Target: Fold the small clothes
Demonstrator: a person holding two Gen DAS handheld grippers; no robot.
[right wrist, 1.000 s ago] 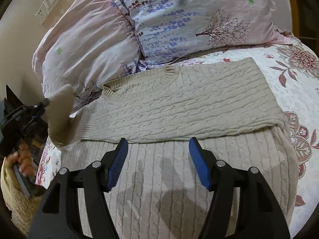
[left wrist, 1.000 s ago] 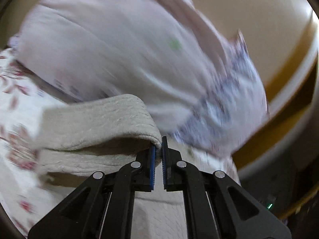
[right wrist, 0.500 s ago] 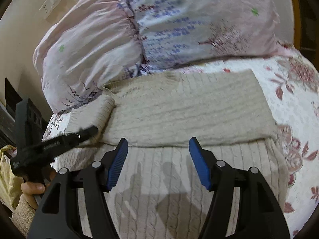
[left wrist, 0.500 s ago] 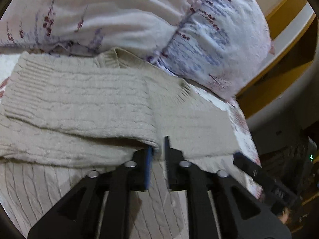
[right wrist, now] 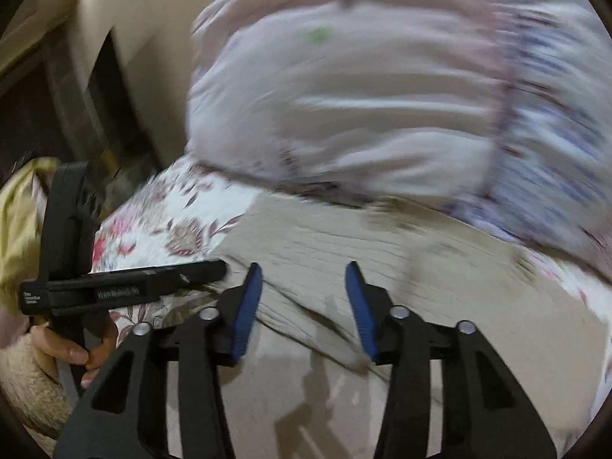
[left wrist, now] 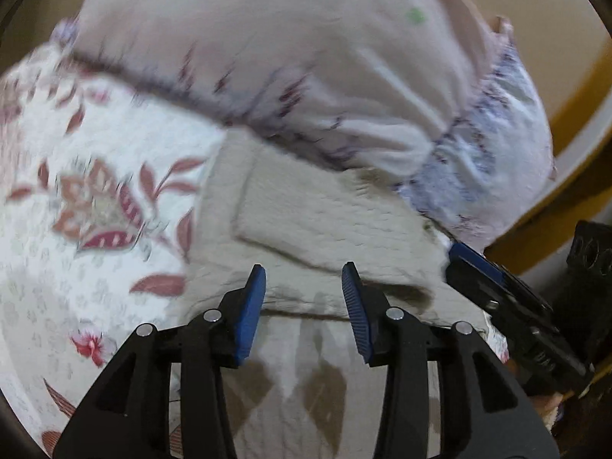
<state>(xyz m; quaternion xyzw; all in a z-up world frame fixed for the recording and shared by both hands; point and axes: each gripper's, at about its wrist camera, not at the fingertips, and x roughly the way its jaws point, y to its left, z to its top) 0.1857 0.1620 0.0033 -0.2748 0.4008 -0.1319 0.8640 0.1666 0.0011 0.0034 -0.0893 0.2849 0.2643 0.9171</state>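
A beige cable-knit sweater [left wrist: 325, 222] lies on the bed with both sleeves folded across its chest; it also shows in the right wrist view [right wrist: 344, 252]. My left gripper [left wrist: 304, 290] is open and empty just above the folded sleeve's edge. My right gripper [right wrist: 304, 290] is open and empty over the sweater's body. The right gripper's tip shows at the right of the left wrist view [left wrist: 482, 271]. The left gripper shows side-on at the left of the right wrist view [right wrist: 153, 281]. Both views are blurred.
A white floral bedspread [left wrist: 95, 176] covers the bed. A large pale floral pillow [left wrist: 306, 69] lies right behind the sweater's collar, also in the right wrist view [right wrist: 382, 107]. A wooden headboard [left wrist: 566, 176] and dark objects stand at the bed's side.
My left gripper has let go of the sleeve, which now lies folded across the chest, and its jaws have opened wide. Both views have swung and blurred.
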